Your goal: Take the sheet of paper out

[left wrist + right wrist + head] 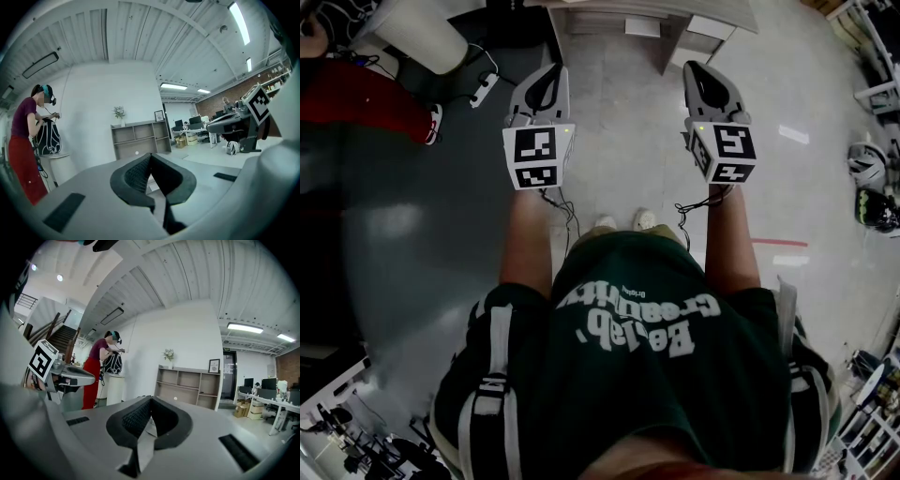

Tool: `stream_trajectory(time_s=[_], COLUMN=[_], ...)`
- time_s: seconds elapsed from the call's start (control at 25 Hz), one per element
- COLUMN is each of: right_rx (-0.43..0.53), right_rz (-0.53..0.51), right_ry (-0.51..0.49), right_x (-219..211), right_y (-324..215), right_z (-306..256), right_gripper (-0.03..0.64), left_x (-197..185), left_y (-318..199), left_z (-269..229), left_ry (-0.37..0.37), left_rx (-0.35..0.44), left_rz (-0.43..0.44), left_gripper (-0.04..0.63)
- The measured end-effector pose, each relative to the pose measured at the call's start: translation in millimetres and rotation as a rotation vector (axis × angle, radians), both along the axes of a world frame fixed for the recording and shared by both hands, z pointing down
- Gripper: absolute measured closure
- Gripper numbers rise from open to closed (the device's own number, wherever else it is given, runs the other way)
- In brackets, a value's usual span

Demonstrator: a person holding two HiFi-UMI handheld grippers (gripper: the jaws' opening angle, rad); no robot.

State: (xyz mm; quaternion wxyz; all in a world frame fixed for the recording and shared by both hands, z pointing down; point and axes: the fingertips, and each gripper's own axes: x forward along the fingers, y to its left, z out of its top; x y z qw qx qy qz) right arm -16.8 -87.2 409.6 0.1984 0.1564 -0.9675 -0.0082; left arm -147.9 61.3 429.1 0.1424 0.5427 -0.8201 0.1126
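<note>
White lettering on the person's green shirt (647, 319) shows upside down, too warped to read surely. The left tool (151, 158) and right tool (150, 400) are both pinched shut on nothing, above a glossy grey floor (619, 122), facing a far grey shelf (187, 383) against a white wall. No view shows the sheet of paper.

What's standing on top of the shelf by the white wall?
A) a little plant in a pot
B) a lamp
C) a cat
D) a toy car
A: a potted plant stands on the top of the shelf, with a picture frame further along it.
</note>
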Motion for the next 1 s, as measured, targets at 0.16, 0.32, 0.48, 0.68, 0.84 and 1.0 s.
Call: stream_trajectory(time_s=[0.16,0.32,0.48,0.68,0.84,1.0], right_rx=[0.0,-0.002,0.0,-0.018,-0.018,-0.017], right_rz=[0.001,0.011,0.009,0.007,0.007,0.0], right_ry=[-0.006,-0.014,-0.018,-0.026,-0.041,-0.047], right_x=[0,-1,-1,0,-2,-5], right_y=[3,3,8,12,11,11], right_z=[0,0,0,2,-1,-3], right_gripper=[0.584,0.584,0.584,0.584,0.584,0.584], left_x=[-1,1,3,7,6,5], left_y=[0,-1,-3,-3,-4,-7], left_z=[-1,-2,-6,-6,-6,-8], left_ry=[-0.006,-0.01,-0.012,-0.012,-0.013,-0.014], left_rx=[-0.002,-0.001,0.003,0.002,0.002,0.01], left_rz=[0.012,0.028,0.04,0.056,0.062,0.061], left_gripper=[0.577,0.577,0.577,0.577,0.577,0.577])
